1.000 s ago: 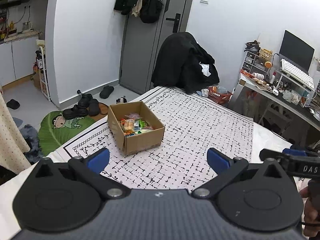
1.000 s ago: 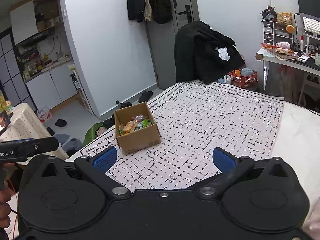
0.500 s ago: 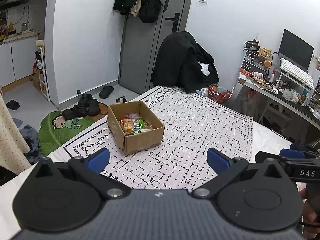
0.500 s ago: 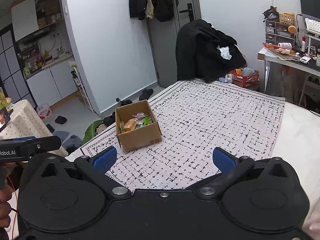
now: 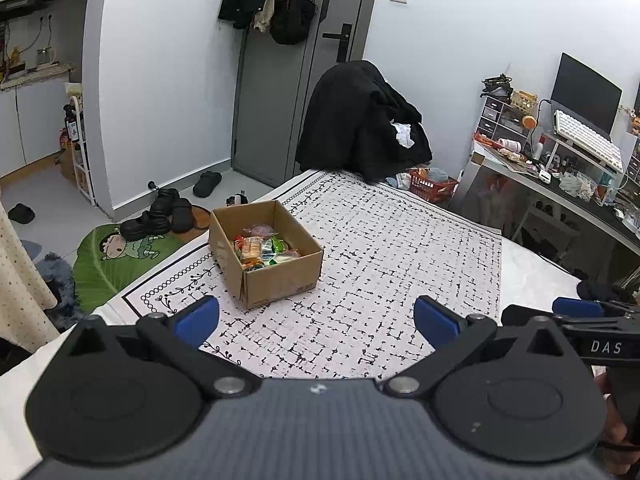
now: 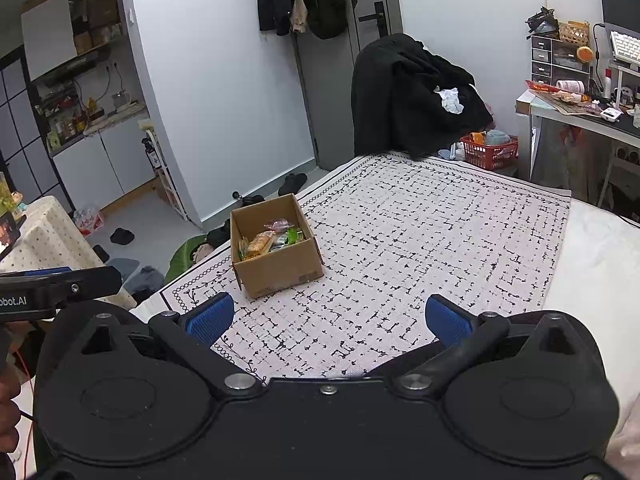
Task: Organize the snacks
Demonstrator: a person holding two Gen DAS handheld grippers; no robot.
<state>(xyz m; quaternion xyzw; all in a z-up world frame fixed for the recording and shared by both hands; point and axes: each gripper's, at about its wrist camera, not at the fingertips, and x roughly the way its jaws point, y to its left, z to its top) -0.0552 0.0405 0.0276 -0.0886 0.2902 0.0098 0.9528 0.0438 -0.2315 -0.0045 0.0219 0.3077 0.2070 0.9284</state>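
A cardboard box (image 5: 266, 254) is seen standing on a patterned cloth (image 5: 380, 280) spread over a table, near the cloth's corner at about 9 o'clock of the cloth in the left wrist view. The box is open at the top, and the snacks (image 5: 262, 250) are piled inside it: several small packets in orange, green and pink wrappers, too small to be told apart.

The left gripper (image 5: 316, 318) is held above the near edge of the cloth with its 2 blue pads (image 5: 198, 318) spread wide; nothing is gripped between them. The box lies at roughly 11 o'clock from it, well apart.

The right gripper (image 6: 328, 318) is likewise held over the near edge, its 2 blue pads (image 6: 210, 318) set wide apart and empty. From it the box (image 6: 276, 246) and the snacks (image 6: 270, 240) are seen at about 11 o'clock, also well apart. The rest of the cloth (image 6: 420, 240) is bare.

Part of the right gripper is seen at 3 o'clock in the left wrist view, and part of the left gripper at 9 o'clock in the right wrist view.

A chair draped with black clothing (image 5: 360, 124) is seen beyond the far edge of the table at 12 o'clock, and a red basket (image 5: 432, 186) on the floor beside it.
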